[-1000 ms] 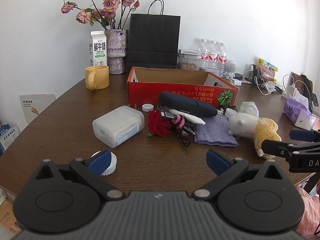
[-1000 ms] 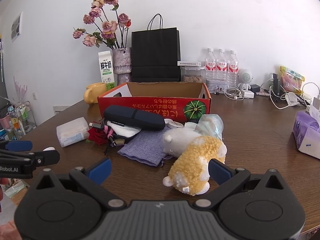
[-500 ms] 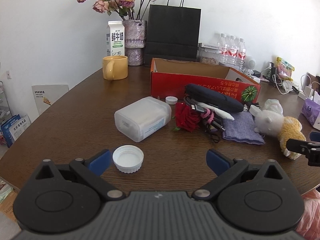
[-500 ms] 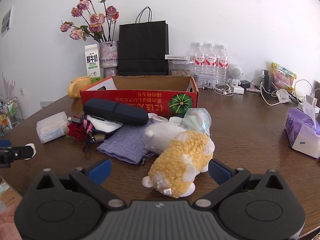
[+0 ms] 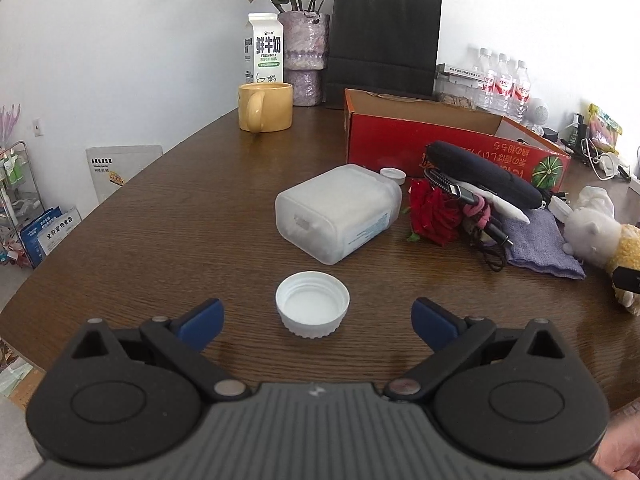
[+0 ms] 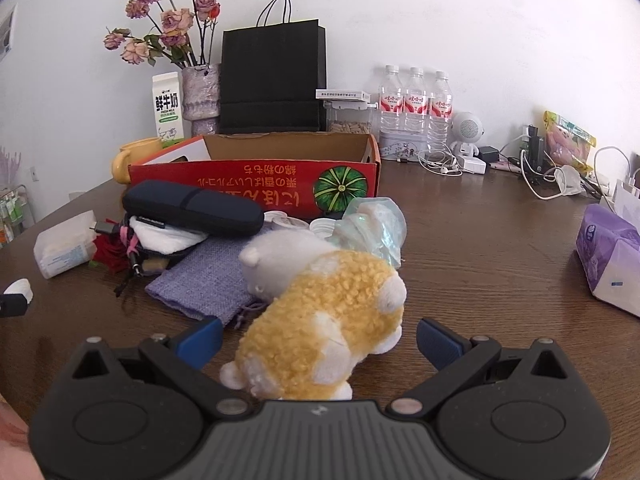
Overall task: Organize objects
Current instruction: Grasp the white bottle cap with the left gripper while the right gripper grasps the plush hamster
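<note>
A white bottle cap (image 5: pixel 312 304) lies open side up on the wooden table, straight between the blue pads of my open left gripper (image 5: pixel 316 322). Behind it lies a translucent plastic container (image 5: pixel 338 210), then a red rose (image 5: pixel 434 210), cables, a dark pouch (image 5: pixel 486 174) and a purple cloth (image 5: pixel 540 242). My right gripper (image 6: pixel 319 340) is open around the rear of a yellow and white plush toy (image 6: pixel 324 320), which lies on the table. The open red cardboard box (image 6: pixel 260 184) stands behind the pile.
A yellow mug (image 5: pixel 264 106), milk carton (image 5: pixel 264 48), flower vase (image 5: pixel 304 58) and black paper bag (image 5: pixel 384 40) stand at the back. Water bottles (image 6: pixel 416 100), chargers and cables crowd the back right. A purple tissue pack (image 6: pixel 610 256) lies right. The table edge curves at left.
My left gripper has swung left, so the white cap came from under its left finger to between the fingers. My right gripper has closed in on the plush toy.
</note>
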`<state>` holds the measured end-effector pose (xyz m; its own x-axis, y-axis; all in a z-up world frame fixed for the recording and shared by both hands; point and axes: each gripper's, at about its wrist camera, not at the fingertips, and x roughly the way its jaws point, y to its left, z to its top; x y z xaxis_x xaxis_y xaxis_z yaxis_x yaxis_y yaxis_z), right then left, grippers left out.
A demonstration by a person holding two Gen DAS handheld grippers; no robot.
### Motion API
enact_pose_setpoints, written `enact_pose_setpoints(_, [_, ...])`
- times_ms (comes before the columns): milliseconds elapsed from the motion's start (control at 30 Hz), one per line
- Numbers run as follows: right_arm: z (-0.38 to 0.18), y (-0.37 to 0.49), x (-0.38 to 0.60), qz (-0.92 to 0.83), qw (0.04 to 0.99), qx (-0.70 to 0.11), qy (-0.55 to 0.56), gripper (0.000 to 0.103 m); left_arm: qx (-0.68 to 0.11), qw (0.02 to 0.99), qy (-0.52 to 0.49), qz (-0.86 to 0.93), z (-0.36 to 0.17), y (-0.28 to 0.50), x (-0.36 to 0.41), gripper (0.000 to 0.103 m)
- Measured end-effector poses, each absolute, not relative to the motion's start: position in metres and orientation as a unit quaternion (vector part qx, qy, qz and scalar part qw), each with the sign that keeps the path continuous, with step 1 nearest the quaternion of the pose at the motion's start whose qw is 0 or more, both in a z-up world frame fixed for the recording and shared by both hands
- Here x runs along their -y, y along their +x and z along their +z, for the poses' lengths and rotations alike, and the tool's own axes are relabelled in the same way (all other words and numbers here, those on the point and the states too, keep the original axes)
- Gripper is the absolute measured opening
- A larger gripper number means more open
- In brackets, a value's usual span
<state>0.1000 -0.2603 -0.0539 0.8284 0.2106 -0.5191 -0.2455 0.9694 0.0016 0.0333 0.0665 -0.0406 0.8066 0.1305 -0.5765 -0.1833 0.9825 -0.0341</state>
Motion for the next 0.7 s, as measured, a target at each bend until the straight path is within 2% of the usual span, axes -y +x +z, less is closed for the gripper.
enact_pose_setpoints(167, [-0.051, 0.106, 0.265, 0.139, 0.953, -0.263, -0.052, 0.103, -0.306, 0.948, -0.044, 0.080, -0.043, 0.037, -0.066, 0.091])
enact_pose_setpoints(233, [-0.050, 0.110, 0.266, 0.142, 0.953, -0.263, -0.055, 0.103, -0.310, 0.947, -0.042, 0.079, -0.044, 0.039, -0.064, 0.080])
enact_pose_setpoints(300, [-0.048, 0.113, 0.269, 0.150, 0.951, -0.264, -0.055, 0.103, -0.309, 0.947, -0.039, 0.080, -0.045, 0.040, -0.063, 0.075])
enact_pose_setpoints(367, [-0.048, 0.116, 0.271, 0.157, 0.950, -0.265, -0.056, 0.103, -0.307, 0.948, -0.037, 0.081, -0.044, 0.041, -0.063, 0.064])
enact_pose_setpoints(433, [-0.049, 0.120, 0.272, 0.158, 0.949, -0.268, -0.056, 0.103, -0.304, 0.948, -0.035, 0.086, -0.044, 0.042, -0.063, 0.041])
enact_pose_setpoints(700, [-0.055, 0.129, 0.272, 0.152, 0.945, -0.285, -0.045, 0.103, -0.301, 0.948, -0.035, 0.093, -0.044, 0.044, -0.062, 0.041])
